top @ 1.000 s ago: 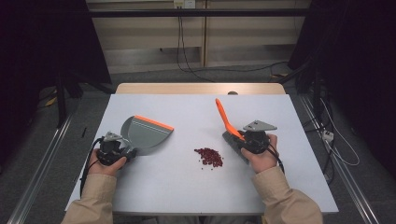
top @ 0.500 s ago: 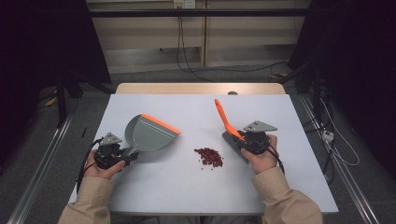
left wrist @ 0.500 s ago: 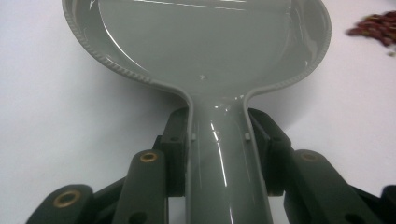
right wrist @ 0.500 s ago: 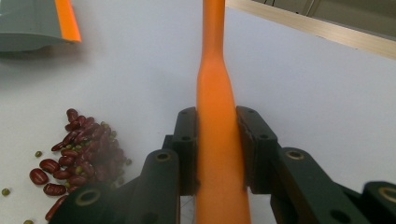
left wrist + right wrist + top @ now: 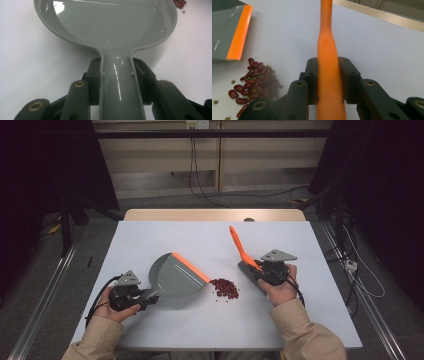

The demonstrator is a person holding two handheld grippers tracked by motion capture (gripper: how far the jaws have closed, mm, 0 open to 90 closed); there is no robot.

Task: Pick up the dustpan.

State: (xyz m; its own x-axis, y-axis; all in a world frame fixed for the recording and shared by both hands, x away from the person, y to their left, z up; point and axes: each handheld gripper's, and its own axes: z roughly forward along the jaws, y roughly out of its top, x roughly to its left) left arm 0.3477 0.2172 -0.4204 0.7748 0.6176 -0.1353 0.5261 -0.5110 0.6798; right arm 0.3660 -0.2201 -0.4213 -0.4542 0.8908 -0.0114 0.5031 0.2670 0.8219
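The table (image 5: 150, 235) had a pale, matte white top with a light wooden edge (image 5: 215, 214) along its far side. It stood on a grey floor (image 5: 45, 270). Metal rails (image 5: 40, 305) ran along the floor on both sides of the table. Beyond it stood a beige wall panel (image 5: 150, 165) with black cables (image 5: 192, 175) hanging down to the floor. Dark curtains (image 5: 45, 165) flanked both sides. Lighting was even on the tabletop, dim at the edges.

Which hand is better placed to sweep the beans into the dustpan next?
The right. Its tongs are shut on the orange brush handle beside the beans, while the left tongs hold the dustpan, its orange lip at the pile.
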